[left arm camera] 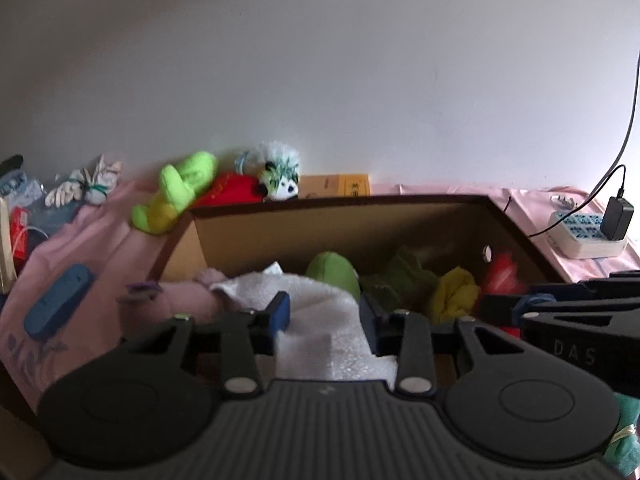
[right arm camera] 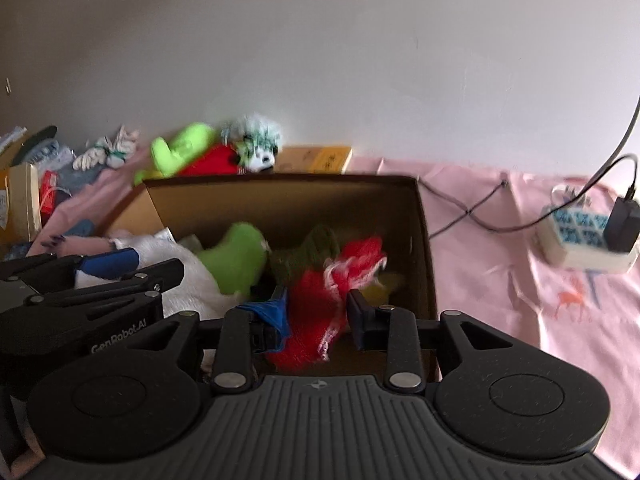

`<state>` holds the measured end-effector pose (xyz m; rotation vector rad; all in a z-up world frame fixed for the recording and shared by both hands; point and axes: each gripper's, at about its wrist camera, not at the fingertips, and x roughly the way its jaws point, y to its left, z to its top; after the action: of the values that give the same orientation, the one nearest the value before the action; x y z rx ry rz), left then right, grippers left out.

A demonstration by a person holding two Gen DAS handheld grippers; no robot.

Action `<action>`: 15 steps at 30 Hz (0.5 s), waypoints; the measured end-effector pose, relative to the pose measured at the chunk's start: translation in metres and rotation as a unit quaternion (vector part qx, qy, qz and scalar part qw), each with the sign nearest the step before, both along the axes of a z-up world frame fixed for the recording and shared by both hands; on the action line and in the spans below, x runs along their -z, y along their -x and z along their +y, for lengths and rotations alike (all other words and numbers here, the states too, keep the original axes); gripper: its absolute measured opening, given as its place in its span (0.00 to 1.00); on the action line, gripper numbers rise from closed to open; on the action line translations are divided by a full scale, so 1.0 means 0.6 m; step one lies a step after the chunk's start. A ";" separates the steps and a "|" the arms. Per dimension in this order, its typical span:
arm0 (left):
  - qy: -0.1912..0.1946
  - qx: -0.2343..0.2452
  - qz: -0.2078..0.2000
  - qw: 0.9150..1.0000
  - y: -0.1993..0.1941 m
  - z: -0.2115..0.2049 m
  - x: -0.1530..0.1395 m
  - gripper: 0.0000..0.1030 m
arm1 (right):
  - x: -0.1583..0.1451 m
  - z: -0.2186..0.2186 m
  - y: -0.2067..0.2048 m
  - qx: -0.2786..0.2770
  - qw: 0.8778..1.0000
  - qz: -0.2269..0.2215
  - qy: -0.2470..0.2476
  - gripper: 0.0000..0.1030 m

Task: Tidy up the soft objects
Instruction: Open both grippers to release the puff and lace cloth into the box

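An open cardboard box on a pink cloth holds soft items: a white foam sheet, a green plush, olive cloth, yellow cloth and a red fluffy cloth. My left gripper is open just above the white foam. My right gripper is open over the box, with the red cloth lying between its spread fingers. Each gripper shows in the other's view, the right gripper beside the left gripper.
Behind the box lie a lime plush, a red plush, a panda plush, an orange packet and white bundles. A blue case lies left. A power strip with adapter and cables sits right.
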<state>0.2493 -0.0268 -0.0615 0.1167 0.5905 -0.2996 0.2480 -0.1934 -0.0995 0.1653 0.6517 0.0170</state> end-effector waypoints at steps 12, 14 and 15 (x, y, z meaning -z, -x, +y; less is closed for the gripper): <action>-0.008 -0.007 -0.003 1.000 0.020 0.009 -0.009 0.84 | 0.000 -0.024 0.016 0.013 0.997 0.037 -0.062 0.17; -0.010 -0.011 -0.007 1.000 0.031 0.011 -0.019 0.89 | -0.005 -0.025 0.024 0.017 0.997 0.033 -0.060 0.17; -0.011 -0.013 -0.010 1.000 0.036 0.011 -0.024 0.89 | -0.007 -0.026 0.031 0.019 0.997 0.032 -0.061 0.17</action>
<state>0.2279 -0.0201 -0.0473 0.1333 0.5763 -0.2660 0.2293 -0.2088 -0.0951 0.2980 0.7125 0.0146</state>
